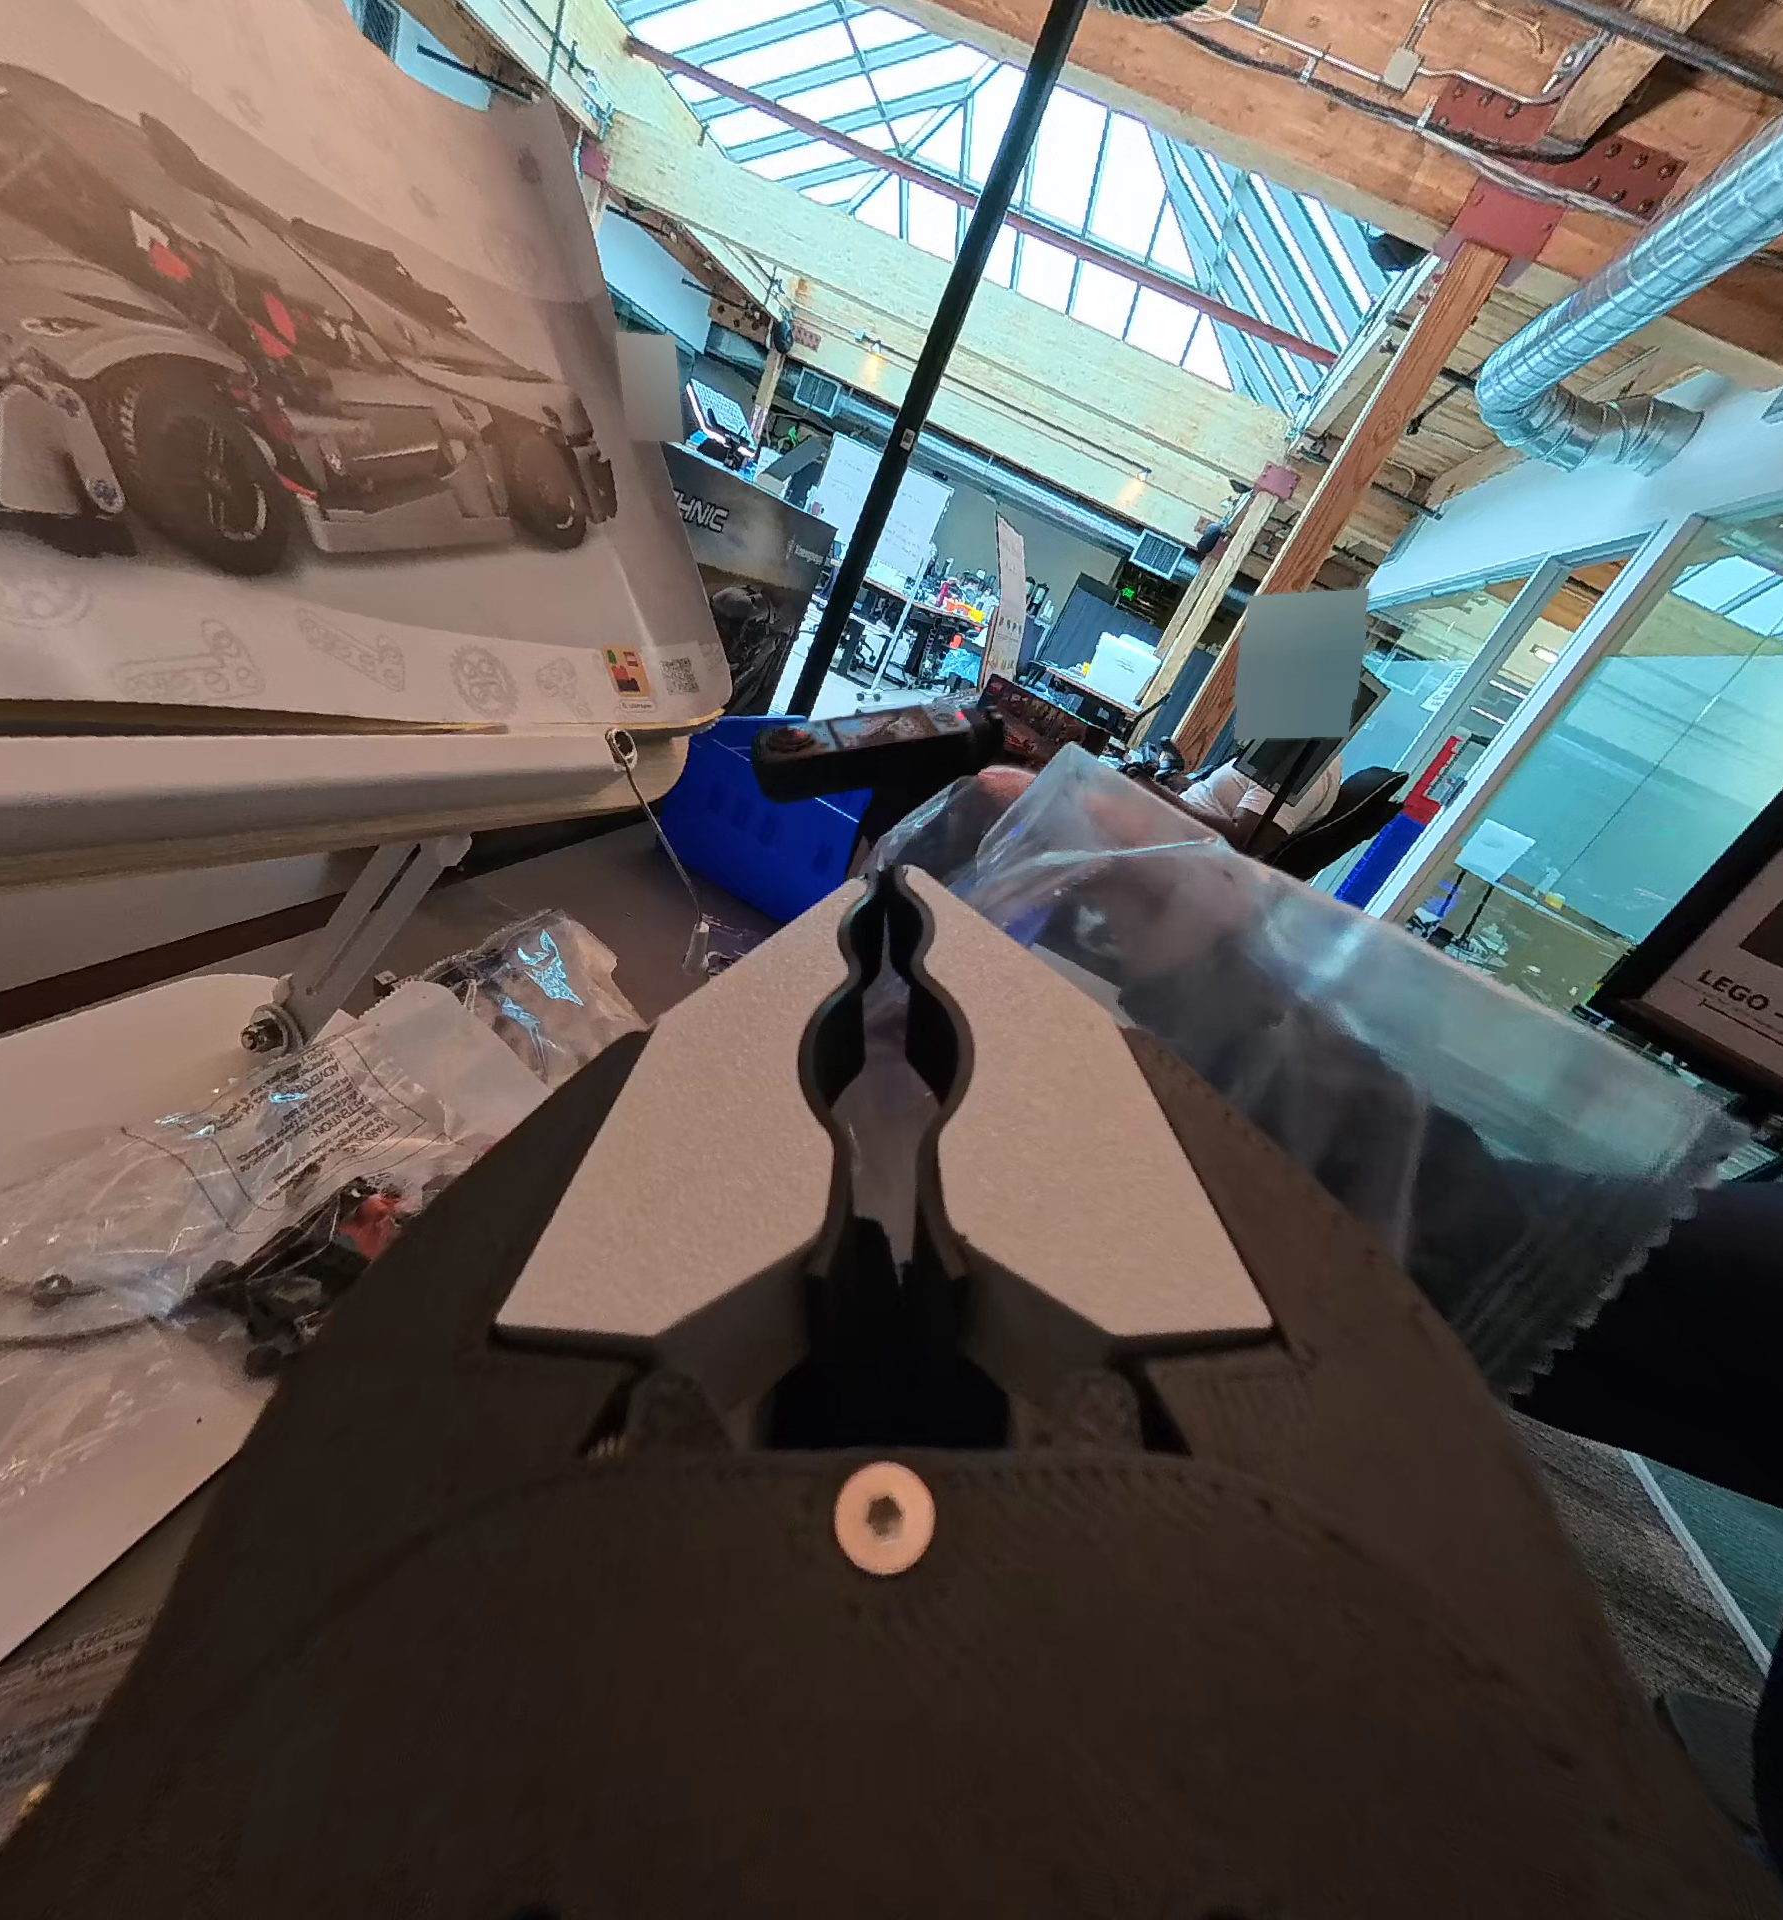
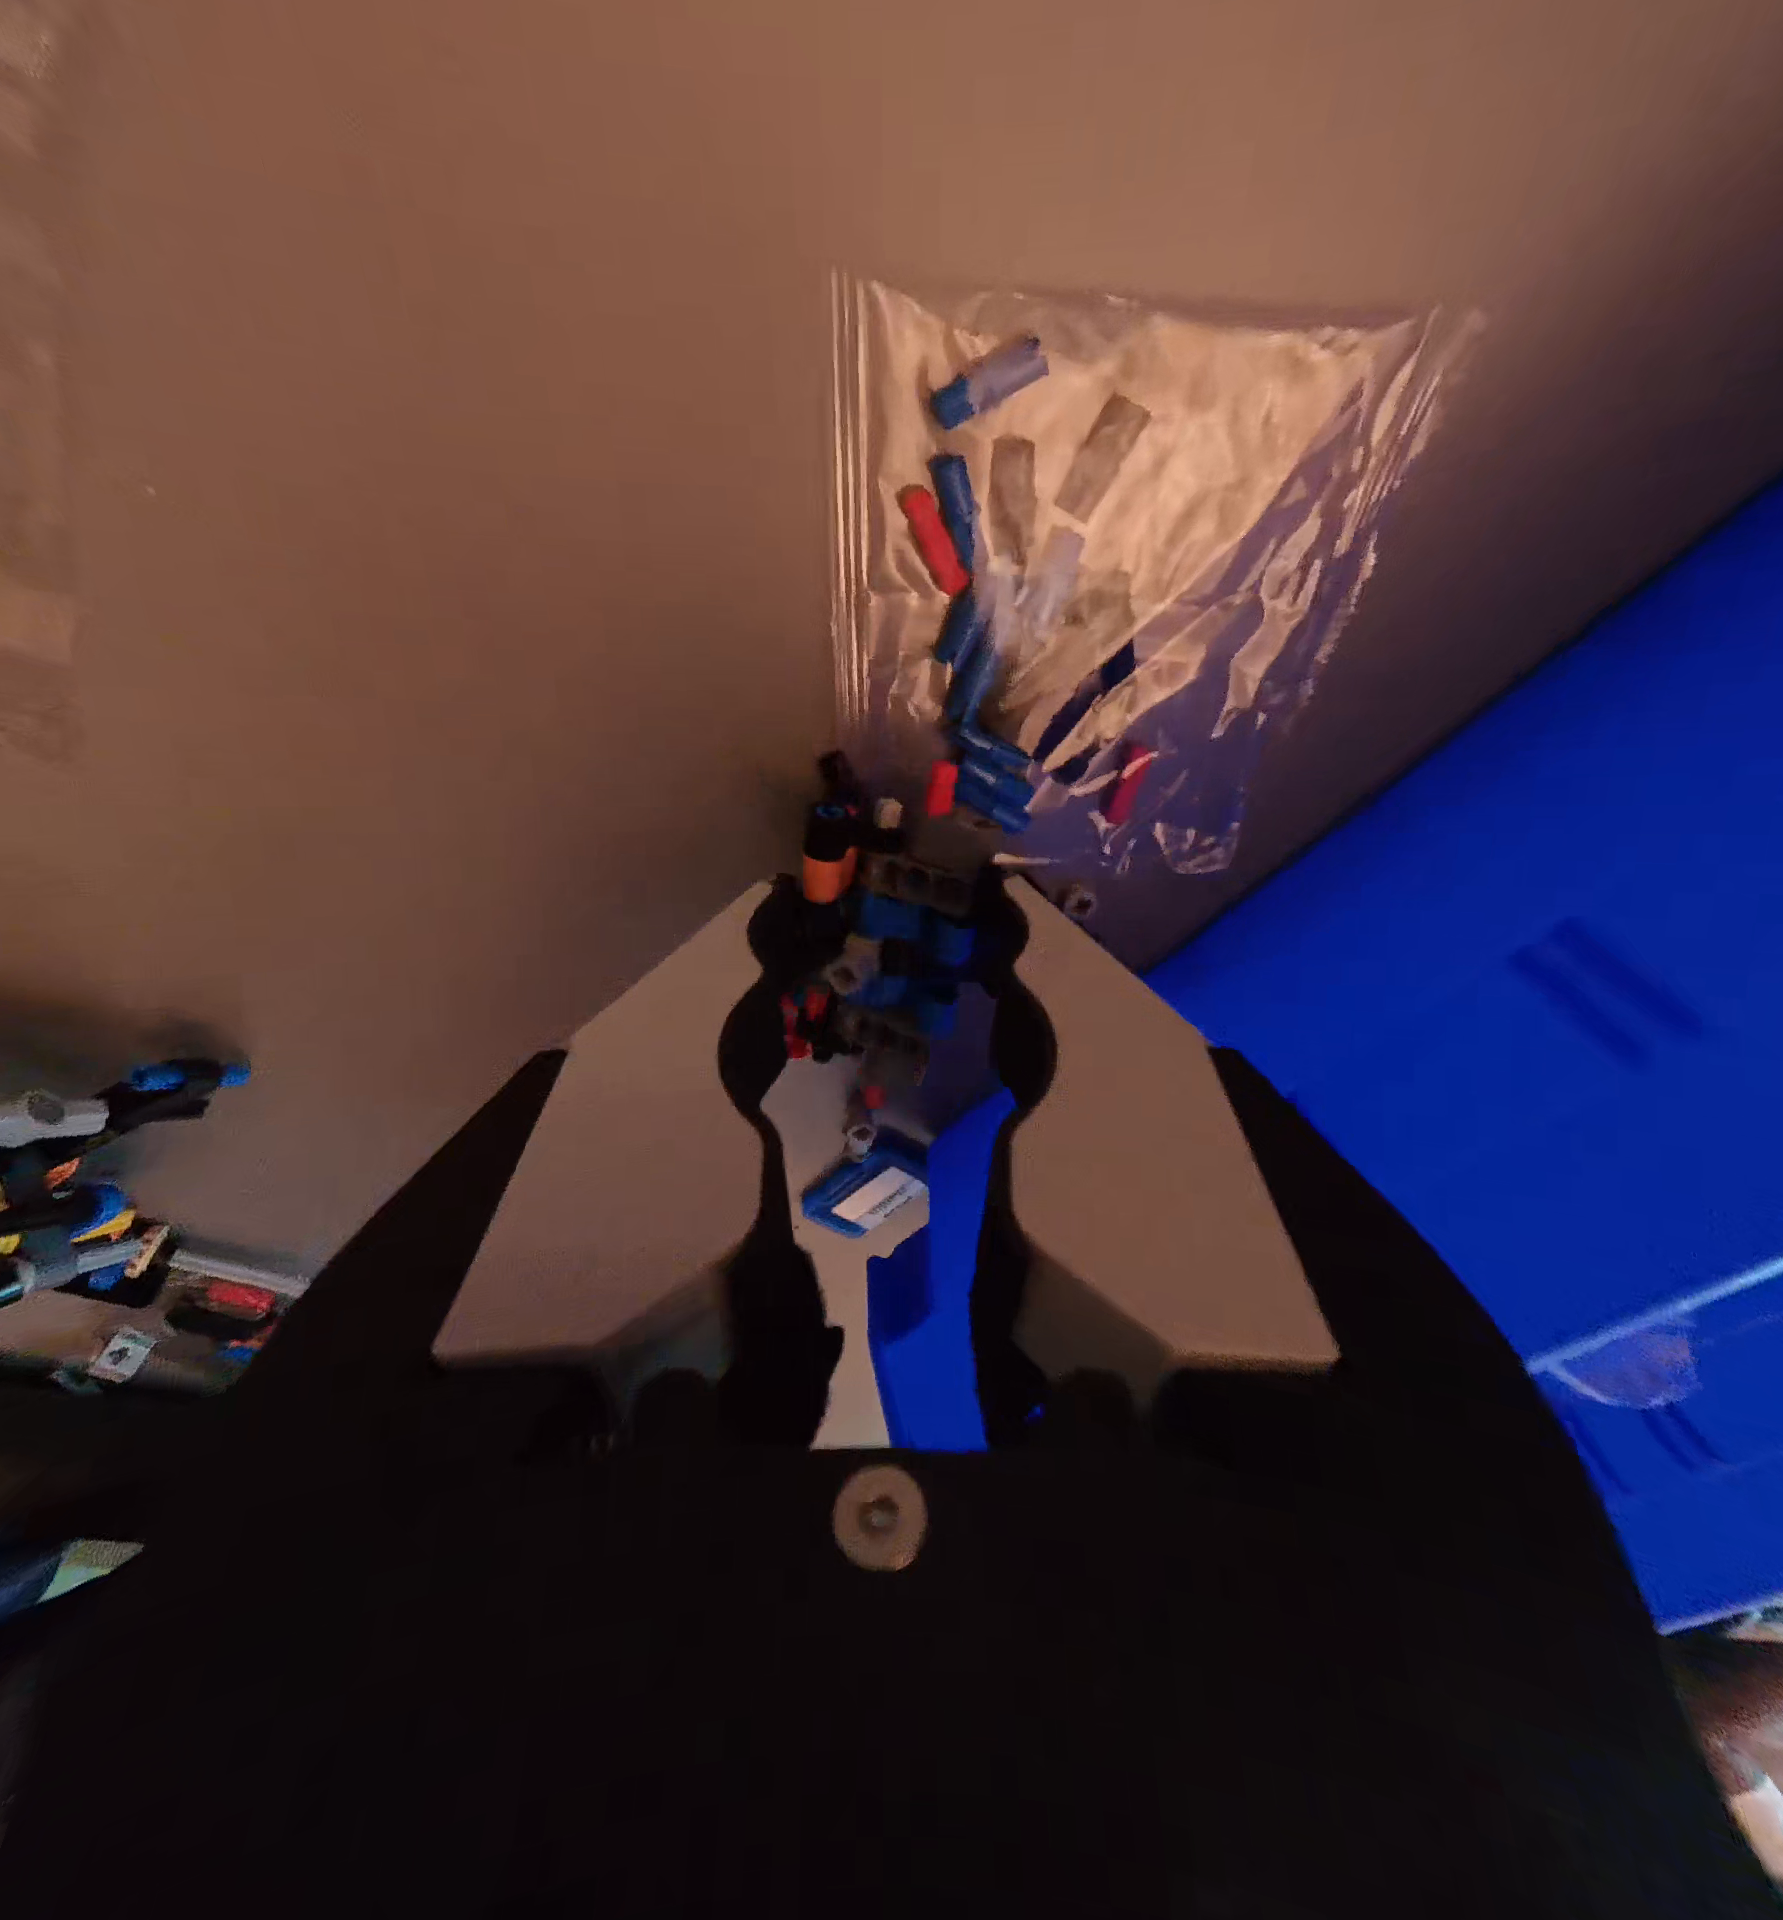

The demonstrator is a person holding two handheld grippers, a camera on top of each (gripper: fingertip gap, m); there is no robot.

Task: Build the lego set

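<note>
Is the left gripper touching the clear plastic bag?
Touching. The left wrist view shows the left gripper closed on the clear plastic bag, film pinched between its fingers.

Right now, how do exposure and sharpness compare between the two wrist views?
Left wrist view: bright skylight, sharp gripper, blurred clear bag, wide-angle bending. Right wrist view: dim, orange-tinted table, smeared pieces in the plastic bag, gripper in shadow.

- The clear bag (image 1: pixel 1334 1049) smears into blur, its contents unreadable.
- A blue bin (image 2: pixel 1552 1091) runs off the right edge.
- Lego pieces (image 2: pixel 56 1195) at the left edge are cropped and blurred.
</note>
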